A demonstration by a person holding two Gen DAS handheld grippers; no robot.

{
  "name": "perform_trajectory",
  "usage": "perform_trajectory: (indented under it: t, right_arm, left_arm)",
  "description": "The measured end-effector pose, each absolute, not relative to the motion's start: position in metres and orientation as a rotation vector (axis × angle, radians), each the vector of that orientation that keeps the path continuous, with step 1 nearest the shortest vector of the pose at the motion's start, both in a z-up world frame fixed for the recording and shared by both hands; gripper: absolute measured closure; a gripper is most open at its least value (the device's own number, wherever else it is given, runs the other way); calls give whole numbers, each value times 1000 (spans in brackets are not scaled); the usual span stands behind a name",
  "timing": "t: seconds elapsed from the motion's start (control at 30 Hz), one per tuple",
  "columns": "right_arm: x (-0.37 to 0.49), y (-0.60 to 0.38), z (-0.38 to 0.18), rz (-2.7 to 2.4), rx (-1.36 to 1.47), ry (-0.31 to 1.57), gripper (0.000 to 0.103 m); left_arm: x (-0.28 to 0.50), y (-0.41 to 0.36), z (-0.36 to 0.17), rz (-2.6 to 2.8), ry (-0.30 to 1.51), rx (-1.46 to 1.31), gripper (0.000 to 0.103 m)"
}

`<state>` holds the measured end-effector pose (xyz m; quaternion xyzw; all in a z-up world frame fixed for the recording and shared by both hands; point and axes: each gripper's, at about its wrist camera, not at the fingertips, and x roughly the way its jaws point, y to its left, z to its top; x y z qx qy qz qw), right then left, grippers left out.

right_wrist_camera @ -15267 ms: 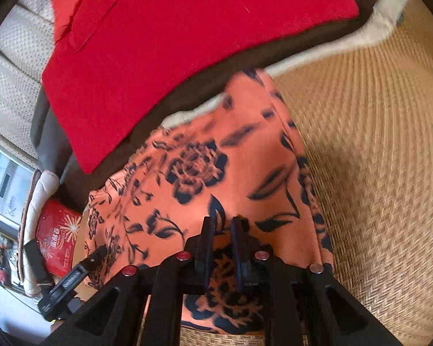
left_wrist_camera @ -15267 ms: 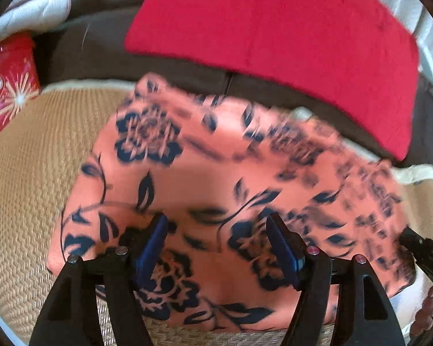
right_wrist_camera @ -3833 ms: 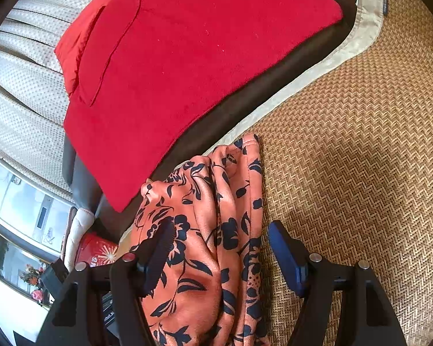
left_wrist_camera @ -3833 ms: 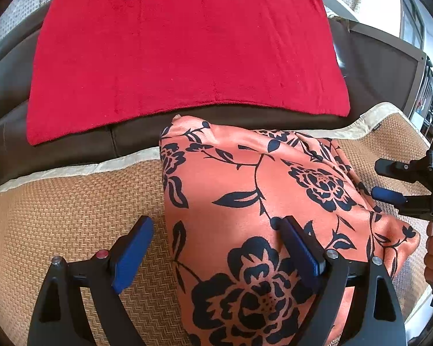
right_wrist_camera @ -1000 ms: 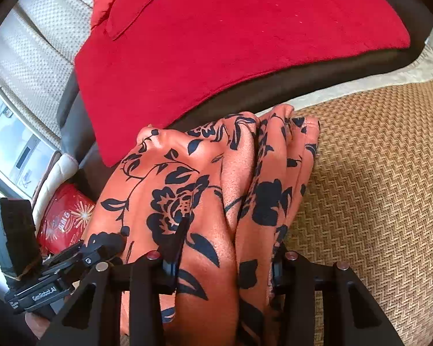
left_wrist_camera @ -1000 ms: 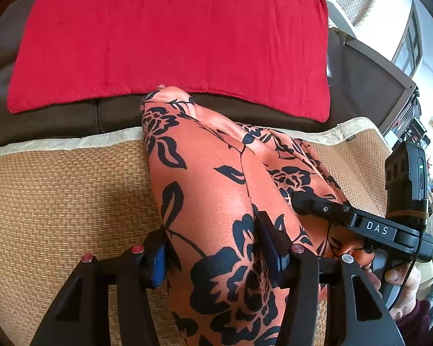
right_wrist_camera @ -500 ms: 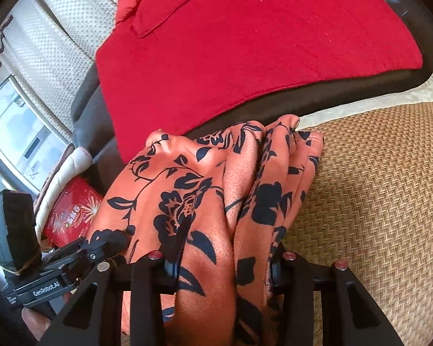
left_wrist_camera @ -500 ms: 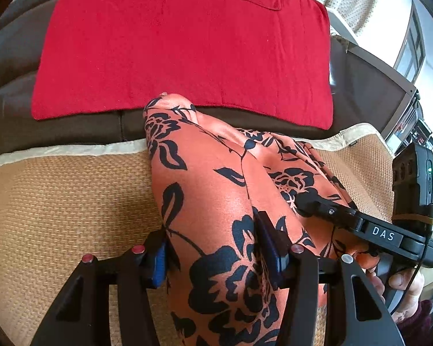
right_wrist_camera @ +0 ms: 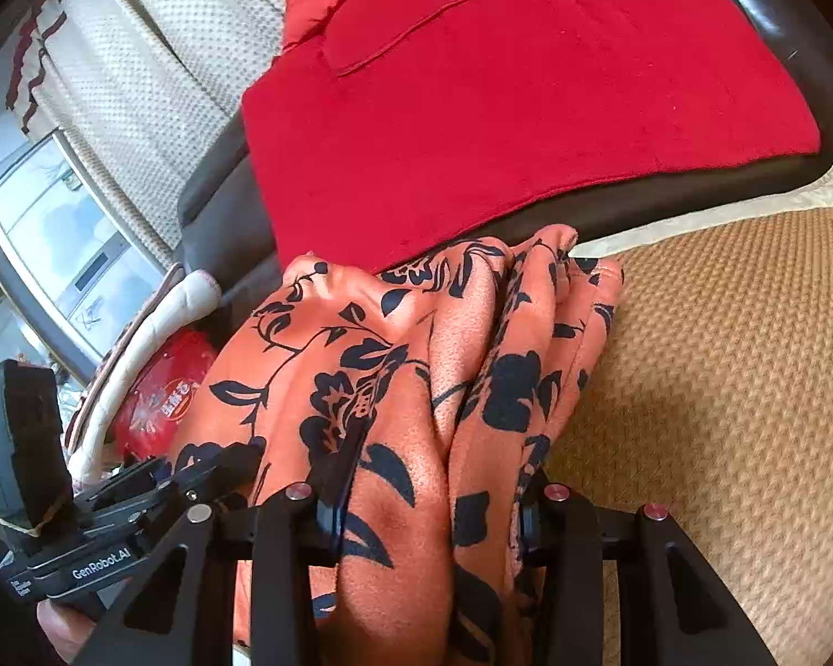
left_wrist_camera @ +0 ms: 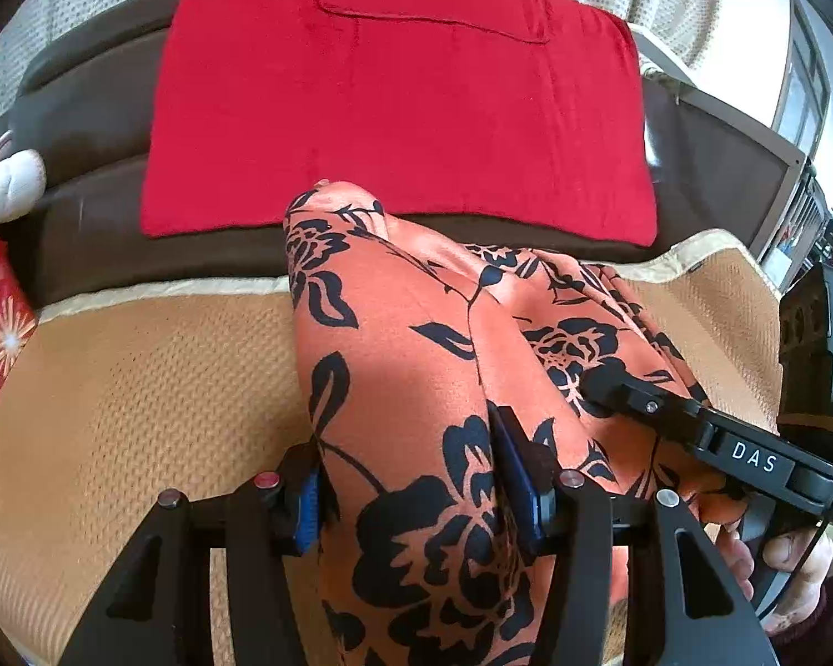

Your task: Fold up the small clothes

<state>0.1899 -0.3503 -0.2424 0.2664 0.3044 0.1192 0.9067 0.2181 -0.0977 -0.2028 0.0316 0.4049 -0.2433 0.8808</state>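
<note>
An orange garment with a black flower print (left_wrist_camera: pixel 411 366) is folded into a thick bundle and lifted off the woven mat (left_wrist_camera: pixel 139 377). My left gripper (left_wrist_camera: pixel 411 477) is shut on the bundle's near left part, fabric bulging between its blue pads. My right gripper (right_wrist_camera: pixel 433 494) is shut on the near right part of the same garment (right_wrist_camera: pixel 416 366). Each gripper shows in the other's view: the right one (left_wrist_camera: pixel 694 433) beside the cloth, the left one (right_wrist_camera: pixel 139 505) at lower left. The garment's near end is hidden behind the fingers.
A red towel (left_wrist_camera: pixel 400 100) drapes over the dark brown sofa back (left_wrist_camera: pixel 83 111) behind the mat. A red tin (right_wrist_camera: pixel 161 394) and a white cushion (left_wrist_camera: pixel 0 183) lie at the left. Bare mat (right_wrist_camera: pixel 722 388) stretches to the right.
Both grippers, still shut on the garment, have lifted it a little and pulled back. The sofa back and red towel show more fully.
</note>
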Motion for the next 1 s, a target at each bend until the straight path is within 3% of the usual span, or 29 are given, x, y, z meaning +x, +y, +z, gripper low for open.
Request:
perform_trajectory:
  t: [0.2,0.3,0.43,0.6,0.7,0.8,0.9,1.0]
  right_arm:
    - [192,-342,-270,245,556,720,59]
    - [207,-342,-296,197,565,859,48]
    - [198,-358,-276,178,571,851,46]
    - [173,-372,-229,74,446,683,46]
    - [165,-370,-208,143,425,583,46]
    - [174,-355,-204,229,462,570,49]
    - [192,-345,-217,277,533,616,63]
    - [215,-339,-246,276,597,728,63]
  left_arm:
    - [228,-96,-245,-412,996,130,44]
    - [237,-92,-269,-366,1101,132,41]
    - [237,-79,-245,-374,1010,80,41]
    - [231,-78,-208,-327,807,100,34]
    - [237,-83,-213,-297,806,138,34]
    - [248,-84,-234,-261,873,165,34]
    - [254,-82,-252,-210,926,191,34]
    - [257,-85,-275,-188,972,213,34]
